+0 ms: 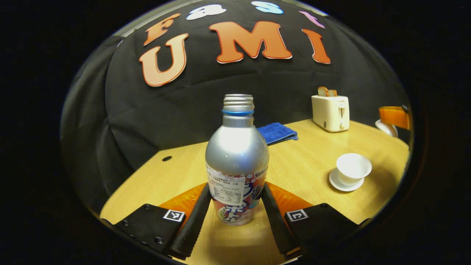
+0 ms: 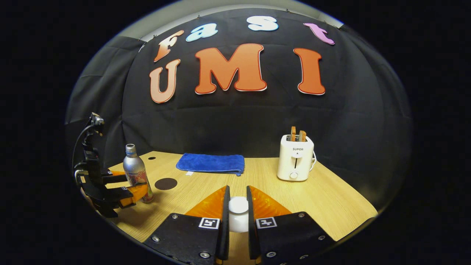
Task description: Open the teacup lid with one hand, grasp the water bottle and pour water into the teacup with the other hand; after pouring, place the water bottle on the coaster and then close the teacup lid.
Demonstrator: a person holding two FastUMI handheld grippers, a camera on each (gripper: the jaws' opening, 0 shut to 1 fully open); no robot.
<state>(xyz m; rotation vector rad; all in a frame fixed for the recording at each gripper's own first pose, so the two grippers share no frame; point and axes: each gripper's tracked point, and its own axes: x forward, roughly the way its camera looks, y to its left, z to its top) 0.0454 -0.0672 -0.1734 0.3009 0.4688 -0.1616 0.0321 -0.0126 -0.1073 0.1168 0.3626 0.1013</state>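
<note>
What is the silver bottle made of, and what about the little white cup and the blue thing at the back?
The bottle looks like brushed metal, probably aluminium: dull silver sheen with a soft glare, and a printed label round its lower half. The cup and its saucer look like glazed white ceramic, smooth and slightly shiny. The blue cloth seems soft, fuzzy fabric, folded flat, with no shine.

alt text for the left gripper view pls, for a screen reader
The left gripper has its fingers on both sides of an uncapped silver water bottle standing on a wooden table. An open white teacup on a saucer sits right; behind are a blue cloth and toaster.
</note>
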